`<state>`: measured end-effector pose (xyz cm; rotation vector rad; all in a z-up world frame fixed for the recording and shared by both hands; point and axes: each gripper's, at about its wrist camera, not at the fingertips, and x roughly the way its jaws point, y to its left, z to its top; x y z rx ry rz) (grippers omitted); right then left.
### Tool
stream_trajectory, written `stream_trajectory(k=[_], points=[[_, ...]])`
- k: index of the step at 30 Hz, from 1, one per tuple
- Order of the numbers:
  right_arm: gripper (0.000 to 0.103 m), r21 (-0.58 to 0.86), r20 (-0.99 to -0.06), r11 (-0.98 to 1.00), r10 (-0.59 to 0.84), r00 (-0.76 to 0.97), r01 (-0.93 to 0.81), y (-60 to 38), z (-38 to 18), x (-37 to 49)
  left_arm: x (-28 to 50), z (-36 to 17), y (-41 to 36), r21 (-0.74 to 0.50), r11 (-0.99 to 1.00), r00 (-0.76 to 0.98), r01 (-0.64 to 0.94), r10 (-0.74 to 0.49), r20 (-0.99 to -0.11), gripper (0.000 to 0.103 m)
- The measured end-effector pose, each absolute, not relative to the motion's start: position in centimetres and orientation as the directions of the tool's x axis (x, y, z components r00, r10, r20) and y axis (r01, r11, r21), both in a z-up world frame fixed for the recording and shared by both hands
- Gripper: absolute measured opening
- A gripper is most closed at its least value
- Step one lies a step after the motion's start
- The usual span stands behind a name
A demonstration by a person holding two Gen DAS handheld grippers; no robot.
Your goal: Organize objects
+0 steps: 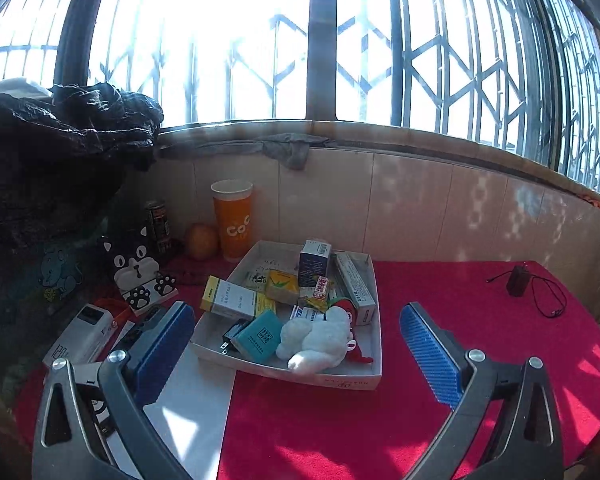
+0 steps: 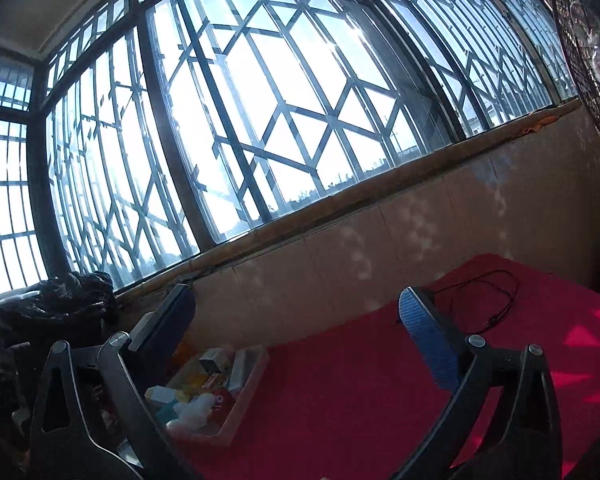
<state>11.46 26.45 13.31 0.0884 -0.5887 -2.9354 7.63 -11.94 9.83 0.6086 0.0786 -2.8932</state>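
Ahead of left claw [image 1: 296, 344], jaws apart: filled tray [image 1: 340, 380]; untouched.

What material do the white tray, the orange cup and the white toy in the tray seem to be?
White tray: probably thin cardboard, matte, with folded walls.
Orange cup: probably paper, smooth printed surface, rolled white rim.
White toy: plush fabric, fuzzy and soft-looking.

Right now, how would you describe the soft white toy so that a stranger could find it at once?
On the red cloth stands a shallow white tray full of small boxes. The white plush toy lies at its near edge, beside a teal box. It alone is fluffy; the things around it are flat-sided packages.
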Motion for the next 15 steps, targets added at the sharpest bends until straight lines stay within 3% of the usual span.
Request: stream_trajectory(k=[4,9,12,15], points=[[0.103,0.385,0.016,-0.922,-0.043,-0.999,0.046,30.6,15.9,15.2,8.7,12.1,-16.4,0.033,-0.938,-0.875,0.345,-0.334,-0.351,0.103],[0.103,0.406,0.056,-0.905,0.161,-0.985,-0.125,38.1,19.3,20.4,12.6,17.5,-25.6,-0.019,-0.815,-0.794,0.579,-0.558,-0.240,0.103],[0.103,0.469,0.038,-0.856,0.266,-0.963,-0.217,42.9,19.6,22.3,15.9,20.8,-29.6,-0.018,-0.693,-0.689,0.720,-0.713,-0.132,0.103],[0.103,0.562,-0.041,-0.781,0.303,-0.952,-0.272,48.3,18.5,22.1,18.7,23.7,-32.4,0.002,-0.561,-0.561,0.828,-0.828,-0.025,0.103]])
